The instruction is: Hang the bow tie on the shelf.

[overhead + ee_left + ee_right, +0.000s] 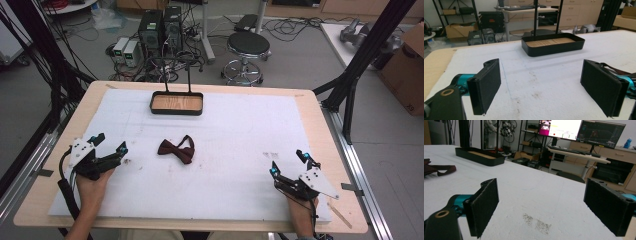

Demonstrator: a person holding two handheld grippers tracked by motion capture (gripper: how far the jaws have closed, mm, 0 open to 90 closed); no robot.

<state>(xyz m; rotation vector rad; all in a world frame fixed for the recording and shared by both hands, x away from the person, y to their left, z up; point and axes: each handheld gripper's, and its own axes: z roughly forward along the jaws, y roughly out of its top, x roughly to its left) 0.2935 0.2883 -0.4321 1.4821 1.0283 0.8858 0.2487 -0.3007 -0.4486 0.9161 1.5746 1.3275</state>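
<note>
Evidently pre-grasp: left tongs (110, 148) and right tongs (288, 162) rest wide and empty on worktop (240, 140); next move probably reaches bow tie (176, 149) short of tray (177, 103).

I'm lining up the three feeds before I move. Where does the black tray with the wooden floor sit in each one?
High view: the black tray sits at the far middle of the table, beyond the bow tie.
Left gripper view: upper centre, ahead between the open jaws.
Right gripper view: upper left, past the bow tie strap.
Shared landmark: the two black posts rising from the tray.
</note>
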